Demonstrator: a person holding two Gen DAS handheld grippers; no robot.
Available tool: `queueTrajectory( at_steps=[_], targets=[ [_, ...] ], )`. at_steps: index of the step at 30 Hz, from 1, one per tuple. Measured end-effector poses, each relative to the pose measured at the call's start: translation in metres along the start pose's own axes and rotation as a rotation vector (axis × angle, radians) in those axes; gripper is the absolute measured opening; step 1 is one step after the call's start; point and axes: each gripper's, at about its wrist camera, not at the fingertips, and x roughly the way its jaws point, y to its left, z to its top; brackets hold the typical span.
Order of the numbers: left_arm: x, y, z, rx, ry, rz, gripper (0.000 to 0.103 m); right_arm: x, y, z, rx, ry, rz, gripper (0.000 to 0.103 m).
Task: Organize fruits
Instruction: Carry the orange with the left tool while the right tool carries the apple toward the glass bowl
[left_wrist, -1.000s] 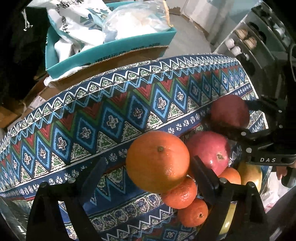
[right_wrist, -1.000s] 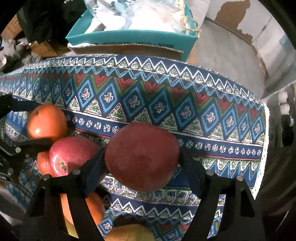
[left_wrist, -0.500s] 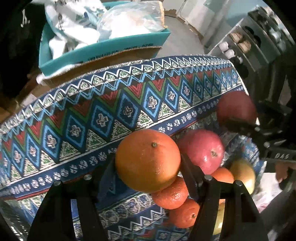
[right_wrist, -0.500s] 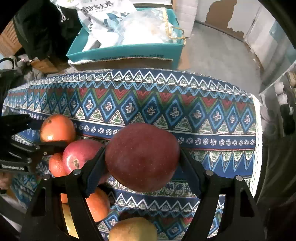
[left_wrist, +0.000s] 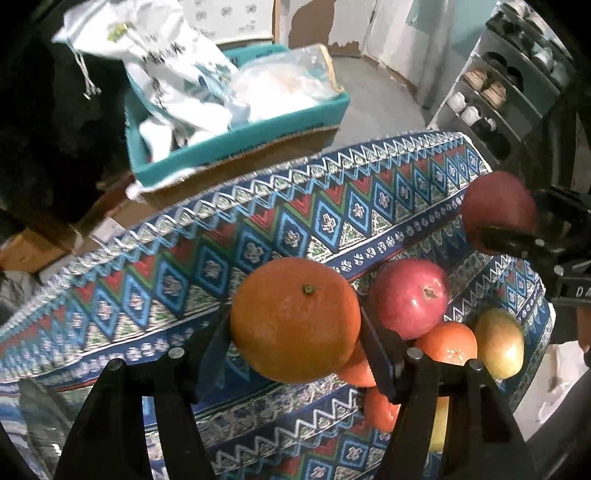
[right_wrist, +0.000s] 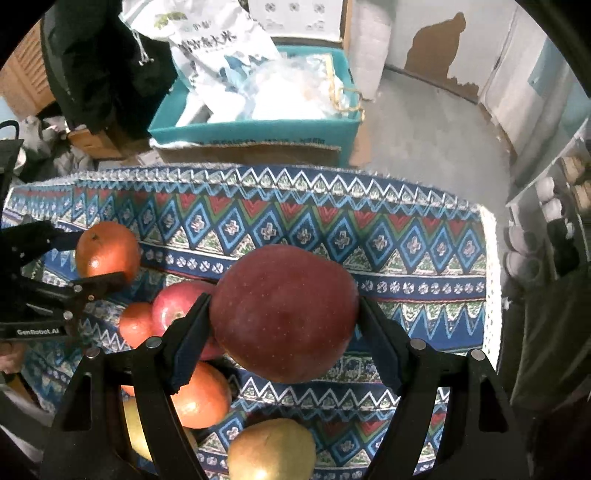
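A: Both fruits are up off the pile now. The left gripper has its fingers pressed on either side of the orange, and it sits higher above the cloth than it did a second ago.

B: Same on the other side: the right gripper is clamped on the dark apple, also lifted clear, with more cloth showing beneath it.

A: So that looks like two picks made together, and the sorting is likely next. What is left on the cloth?

B: A red apple, small oranges and a yellowish fruit, bunched on the cloth below the orange.

A: Any writing?

B: "GenRobot.AI" on the left gripper's body, seen from the right camera. The bag in the teal box beyond the cloth carries Chinese characters, too small to read surely.
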Motion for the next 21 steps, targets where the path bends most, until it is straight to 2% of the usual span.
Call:
queueTrajectory(
  at_steps=[10,21],
  targets=[
    [-0.053,0.004,-0.02,0.009,-0.059,0.044,0.069,-0.03,0.009,-0.002,0.0,-0.071,0.014,0.078],
    [-0.103,0.012,-0.053,-0.052,-0.101,0.042,0.069,-0.07,0.033,-0.002,-0.036,-0.158,0.034,0.078]
  ],
)
